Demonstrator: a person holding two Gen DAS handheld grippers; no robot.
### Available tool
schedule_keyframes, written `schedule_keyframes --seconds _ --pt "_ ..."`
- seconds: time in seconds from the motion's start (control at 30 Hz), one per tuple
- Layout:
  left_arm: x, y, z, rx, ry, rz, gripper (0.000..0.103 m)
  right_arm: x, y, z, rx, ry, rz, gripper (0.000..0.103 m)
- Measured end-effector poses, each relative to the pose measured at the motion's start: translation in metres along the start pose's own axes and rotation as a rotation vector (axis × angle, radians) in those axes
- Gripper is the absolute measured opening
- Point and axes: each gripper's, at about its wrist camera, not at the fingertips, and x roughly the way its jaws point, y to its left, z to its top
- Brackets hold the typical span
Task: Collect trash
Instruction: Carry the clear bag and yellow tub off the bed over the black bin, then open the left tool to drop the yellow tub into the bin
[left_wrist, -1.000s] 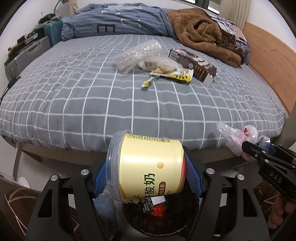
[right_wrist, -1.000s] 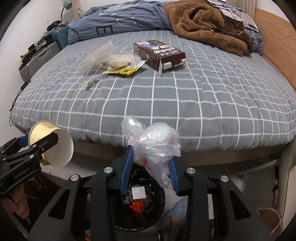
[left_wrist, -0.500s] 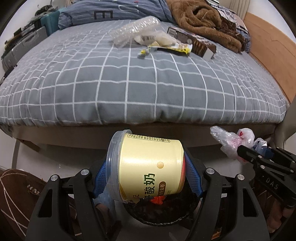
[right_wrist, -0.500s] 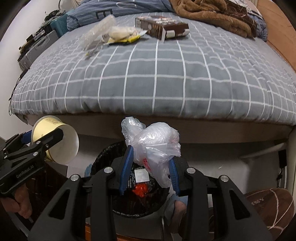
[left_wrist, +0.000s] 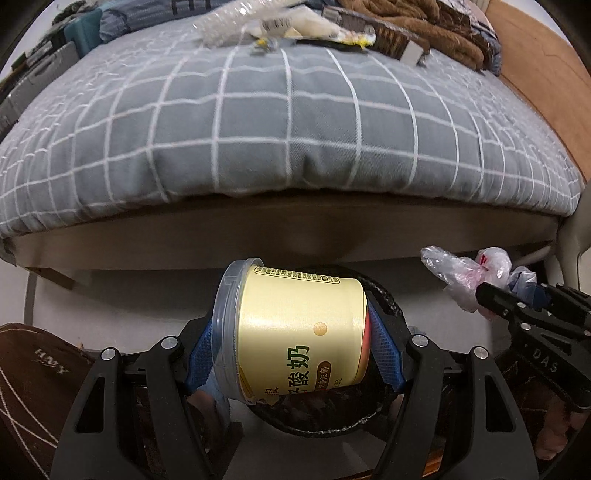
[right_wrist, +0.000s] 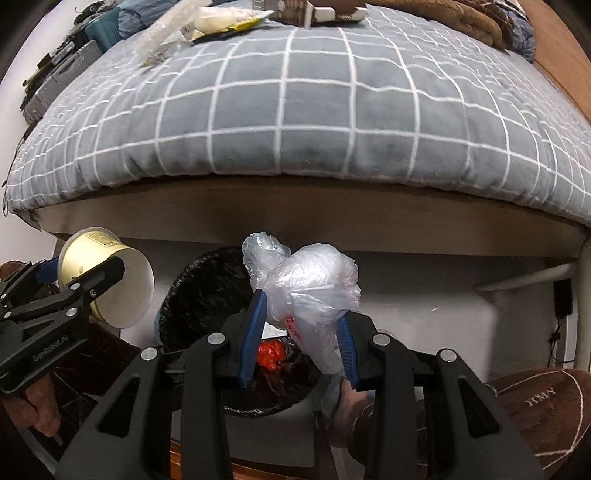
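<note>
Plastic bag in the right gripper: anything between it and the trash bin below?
Nothing visible. The plastic bag, shut in the right gripper, hangs over the open black-lined trash bin. The yogurt tub in the left gripper sits off to the side.

Bin (right_wrist: 207, 295) on floor before bed (right_wrist: 295, 110); wrappers (right_wrist: 207, 22), apparently, on bed's far side.

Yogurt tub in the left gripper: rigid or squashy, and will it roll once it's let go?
The yogurt tub looks fairly stiff: its wall shows no denting in the left gripper. Probably light, since its open mouth looks empty in the right wrist view. Round and held sideways, it would likely roll if it misses the trash bin.
</note>
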Motion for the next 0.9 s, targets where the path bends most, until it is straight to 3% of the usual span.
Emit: schedule_keyframes --seconds 0.5,0.87,0.9 --pt "0.04 -0.033 -0.01 0.046 0.078 -0.027 0.069 0.012 -0.035 -0.011 0.078 0.025 -0.035 0.035" --pt "0.064 -0.052 -0.024 0.099 0.126 -0.035 0.071 0.023 -0.027 -0.01 0.067 0.037 -0.039 0.036" --pt "0.068 -0.053 -0.026 0.106 0.131 -0.028 0.076 0.025 -0.026 -0.01 0.064 0.038 -0.04 0.035"
